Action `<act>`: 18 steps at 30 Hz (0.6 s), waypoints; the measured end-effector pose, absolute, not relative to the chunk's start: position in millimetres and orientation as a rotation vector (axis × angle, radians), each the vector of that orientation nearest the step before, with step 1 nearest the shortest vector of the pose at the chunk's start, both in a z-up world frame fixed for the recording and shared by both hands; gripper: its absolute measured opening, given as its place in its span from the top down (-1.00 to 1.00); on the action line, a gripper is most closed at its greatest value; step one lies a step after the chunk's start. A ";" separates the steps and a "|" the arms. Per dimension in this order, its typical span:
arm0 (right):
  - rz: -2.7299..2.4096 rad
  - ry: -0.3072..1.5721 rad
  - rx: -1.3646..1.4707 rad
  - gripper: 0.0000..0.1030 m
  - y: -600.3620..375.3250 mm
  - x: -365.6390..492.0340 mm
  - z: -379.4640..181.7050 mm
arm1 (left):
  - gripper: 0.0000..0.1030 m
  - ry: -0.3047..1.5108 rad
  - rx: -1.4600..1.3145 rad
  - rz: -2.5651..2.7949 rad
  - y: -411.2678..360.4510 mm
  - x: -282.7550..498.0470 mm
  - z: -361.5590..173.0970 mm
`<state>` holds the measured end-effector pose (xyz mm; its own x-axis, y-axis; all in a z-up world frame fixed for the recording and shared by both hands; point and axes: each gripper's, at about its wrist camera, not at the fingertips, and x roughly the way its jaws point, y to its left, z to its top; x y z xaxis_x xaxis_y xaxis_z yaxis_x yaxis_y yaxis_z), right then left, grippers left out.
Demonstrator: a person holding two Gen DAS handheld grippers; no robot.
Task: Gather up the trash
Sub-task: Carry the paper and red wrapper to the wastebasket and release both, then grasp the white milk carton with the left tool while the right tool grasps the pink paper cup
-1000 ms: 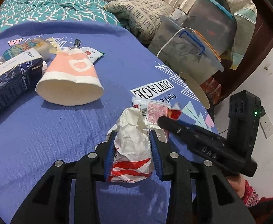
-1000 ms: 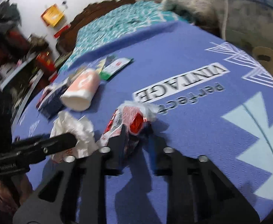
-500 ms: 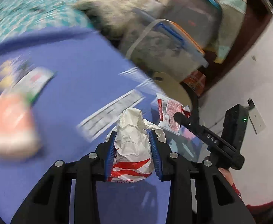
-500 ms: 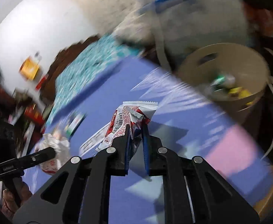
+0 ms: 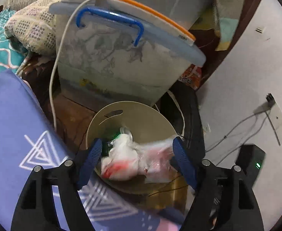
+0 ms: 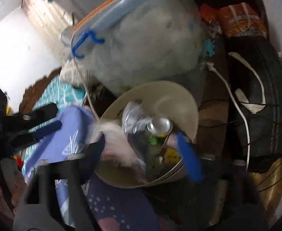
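1. Cluttered bedside corner: purple bedsheet [image 5: 10, 127] with white triangle print at lower left; beige round waste bin [image 5: 141, 119] sits just past the bed's edge; white wall on the right in the left wrist view.
2. Behind the bin: translucent storage tub [image 5: 117, 65] with pale blue lid and blue handle [image 5: 110, 19]; white cable [image 5: 53, 80] hangs down the tub's left side.
3. Left gripper [image 5: 137, 154] jaws have just been opening and stand wide over the bin; crumpled white-and-red paper wrapper [image 5: 119, 163] is between the blue pads, touching neither, blurred, over the bin's mouth.
4. Clear red-printed plastic wrapper [image 5: 158, 157] lies just beside the paper one, right side, also over the bin.
5. Right gripper [image 6: 144, 150] jaws have just been opening, also wide, nothing clamped; view heavily blurred.
6. Bin contents in the right wrist view: crushed clear plastic bottle [image 6: 146, 121], green bits, a yellow label; the rest is too blurred to tell.
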<state>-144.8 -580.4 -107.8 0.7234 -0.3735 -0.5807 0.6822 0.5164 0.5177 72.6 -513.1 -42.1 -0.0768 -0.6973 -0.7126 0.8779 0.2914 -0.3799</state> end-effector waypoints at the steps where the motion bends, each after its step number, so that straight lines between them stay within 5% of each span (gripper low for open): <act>1: -0.660 0.405 0.798 -0.53 -580.3 -148.5 -106.1 | -0.41 1.009 0.224 -1.315 -514.0 73.0 -43.5; 9: -0.604 0.292 0.809 -0.30 -541.4 -164.9 -83.8 | -0.40 0.917 0.218 -1.322 -433.7 56.3 -26.3; 18: -0.243 0.435 0.817 -0.20 -446.8 -75.9 -81.6 | -0.38 0.851 0.174 -1.180 -225.2 65.5 -27.6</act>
